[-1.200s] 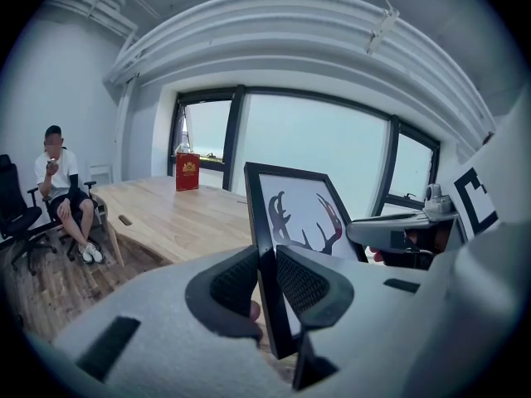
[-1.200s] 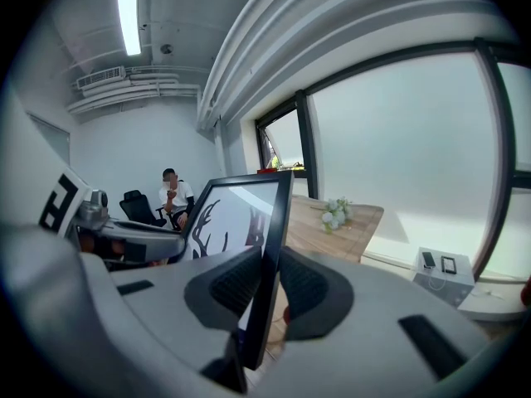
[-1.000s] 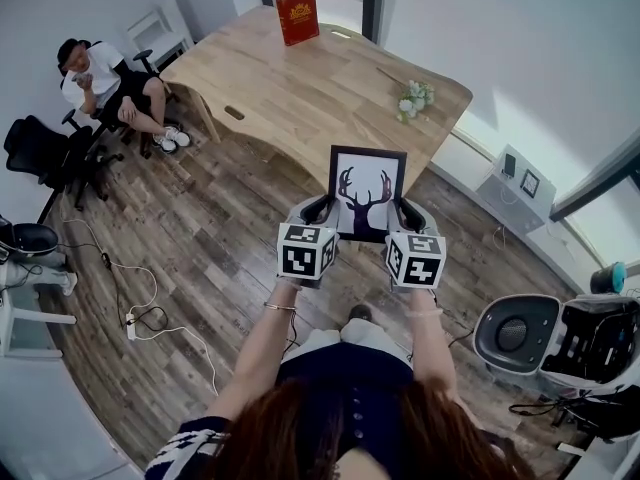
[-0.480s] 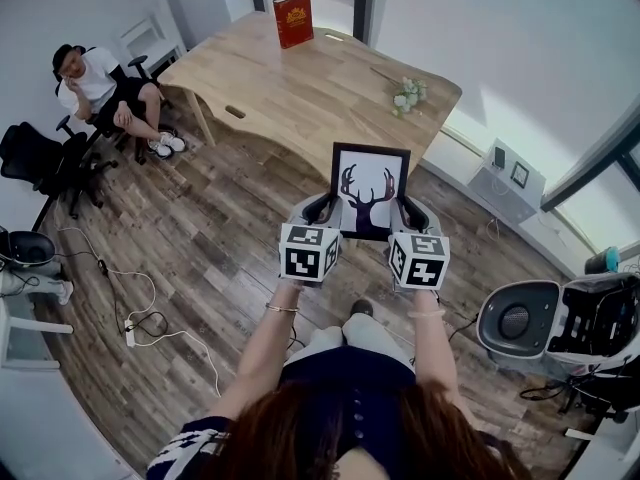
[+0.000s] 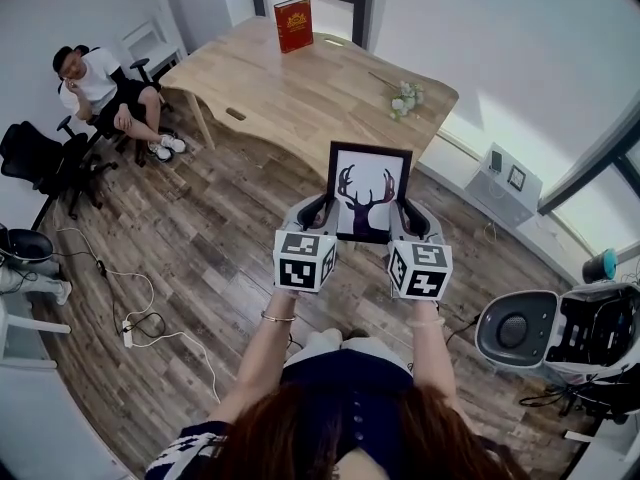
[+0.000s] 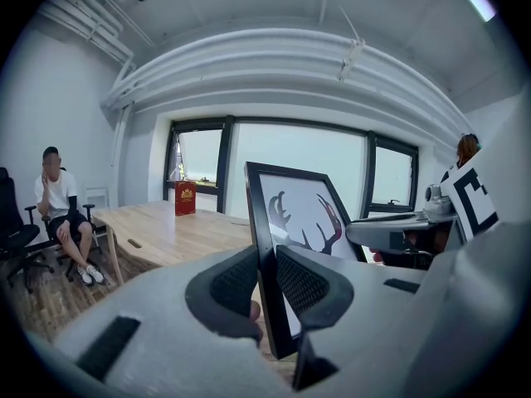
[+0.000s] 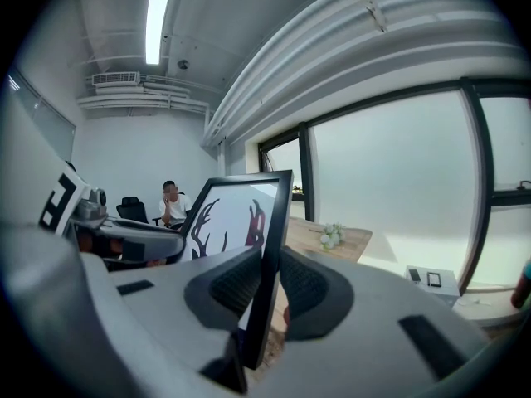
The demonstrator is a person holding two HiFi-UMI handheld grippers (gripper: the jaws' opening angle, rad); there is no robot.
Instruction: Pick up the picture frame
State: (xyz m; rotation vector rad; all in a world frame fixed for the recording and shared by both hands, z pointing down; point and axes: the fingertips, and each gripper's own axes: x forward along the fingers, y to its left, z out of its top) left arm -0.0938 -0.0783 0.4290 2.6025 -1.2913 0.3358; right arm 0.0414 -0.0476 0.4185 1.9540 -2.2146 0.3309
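Observation:
A black picture frame with a deer-antler print hangs in the air over the wooden floor, in front of the desk. My left gripper is shut on its left edge and my right gripper on its right edge. In the left gripper view the frame stands upright with its black rim pinched between the ribbed pads. The right gripper view shows the frame clamped the same way, with the other gripper beyond it.
A wooden desk stands ahead with a red book upright at its far edge and a small flower bunch at the right. A person sits on a chair at the left. Cables lie on the floor; a white machine at right.
The frame and both grippers have come up slightly and stayed level. The view has shifted a little, so the desk sits higher in the picture.

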